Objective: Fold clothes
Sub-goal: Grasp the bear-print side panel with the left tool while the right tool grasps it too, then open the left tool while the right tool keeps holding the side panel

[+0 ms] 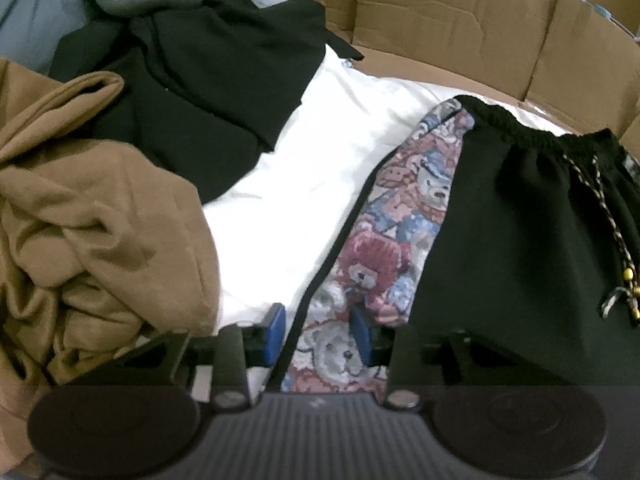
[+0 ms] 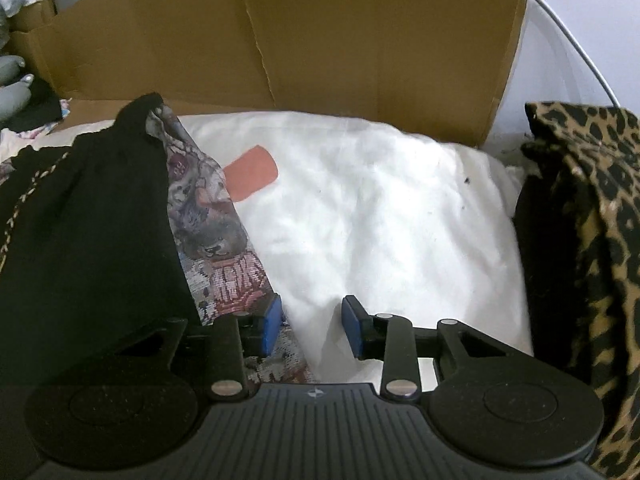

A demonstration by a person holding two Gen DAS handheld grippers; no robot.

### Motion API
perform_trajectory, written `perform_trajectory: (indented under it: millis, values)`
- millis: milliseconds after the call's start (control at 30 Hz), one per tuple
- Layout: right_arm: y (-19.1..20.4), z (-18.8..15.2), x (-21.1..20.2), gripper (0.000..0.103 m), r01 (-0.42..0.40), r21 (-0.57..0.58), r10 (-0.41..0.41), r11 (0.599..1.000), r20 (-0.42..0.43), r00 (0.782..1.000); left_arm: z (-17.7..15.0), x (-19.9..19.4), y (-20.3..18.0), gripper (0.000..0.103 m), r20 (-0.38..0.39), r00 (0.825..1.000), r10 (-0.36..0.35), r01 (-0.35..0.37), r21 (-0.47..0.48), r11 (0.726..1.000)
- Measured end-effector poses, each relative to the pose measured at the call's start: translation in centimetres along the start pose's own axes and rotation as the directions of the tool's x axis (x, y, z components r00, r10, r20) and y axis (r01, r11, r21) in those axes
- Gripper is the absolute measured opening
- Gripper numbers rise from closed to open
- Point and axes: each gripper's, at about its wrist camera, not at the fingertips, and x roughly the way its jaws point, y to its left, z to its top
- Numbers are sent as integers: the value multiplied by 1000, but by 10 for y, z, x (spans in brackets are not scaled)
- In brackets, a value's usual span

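black shorts (image 1: 512,220) with teddy-bear side panel (image 1: 384,236) lie flat on white cloth (image 1: 280,208). long axis runs from near edge up toward cardboard wall (image 1: 460,24); waistband (image 1: 532,136) at far end. left hand-held gripper (image 1: 318,334): jaws spread, straddling panel's near hem, pads not pressing. right hand-held gripper (image 2: 311,328): jaws spread over white cloth, left pad at the panel's edge. brown garment (image 1: 88,220) left, leopard fabric (image 2: 592,240) right.

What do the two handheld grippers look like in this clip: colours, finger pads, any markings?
Both match. The left gripper and right gripper have black linkage arms with silver pivot screws, blue pads, a ribbed dark grey body flanked by two round black discs, and a small pale mark in the centre. No hands or sleeves show.
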Motion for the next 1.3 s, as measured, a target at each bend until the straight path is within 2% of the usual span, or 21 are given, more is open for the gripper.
perform_trajectory:
  millis: [133, 267, 367, 433, 467, 533, 567, 667, 800, 933, 1033, 1167, 1300]
  values:
    - [19, -8, -3, 41, 20, -102, -19, 995, 12, 1000, -2, 0, -2, 38, 10, 1000, 4, -4, 15, 1000]
    - [25, -13, -4, 40, 32, -123, -30, 992, 18, 999, -3, 1, -3, 38, 13, 1000, 7, -7, 29, 1000]
    - [30, -14, -5, 37, 31, -159, -29, 987, 16, 999, -4, 1, -3, 38, 14, 1000, 6, -7, 37, 999]
    - [35, -16, -6, 29, 37, -202, -35, 979, 13, 999, -4, 2, -4, 37, 14, 1000, 7, -7, 46, 999]
    - [37, -16, -7, 26, 39, -226, -38, 973, 9, 999, -4, 3, -5, 32, 12, 1000, 6, -6, 54, 999]
    - [41, -17, -8, 3, 25, -259, -31, 965, -17, 999, -3, 3, -8, 17, 8, 1000, 8, -9, 74, 997]
    - [44, -17, -9, 3, 15, -275, -25, 961, -33, 999, -3, 4, -10, 7, 5, 1000, 13, -14, 87, 996]
    - [42, -14, -13, 0, 54, -277, -63, 959, -24, 998, -2, 2, -13, 3, 12, 999, 37, -38, 104, 994]
    - [35, -12, -11, 0, 93, -265, -102, 960, -19, 995, -3, -1, -10, 3, 30, 996, 82, -84, 93, 992]
    - [38, -13, -6, 0, 114, -286, -127, 951, -28, 992, -2, 3, -9, 4, 6, 997, 77, -77, 103, 992]
    - [34, -5, -11, 4, 76, -226, -85, 971, -32, 996, 6, -3, -4, 12, -6, 1000, 30, -29, 56, 998]
    - [28, 5, -19, 9, 21, -182, -17, 983, 22, 1000, 14, -9, -8, 26, 37, 999, 11, -13, 59, 998]
    - [33, 12, -7, 9, 37, -192, -34, 981, 22, 999, 27, -2, -11, 26, 60, 998, -1, -2, 57, 998]
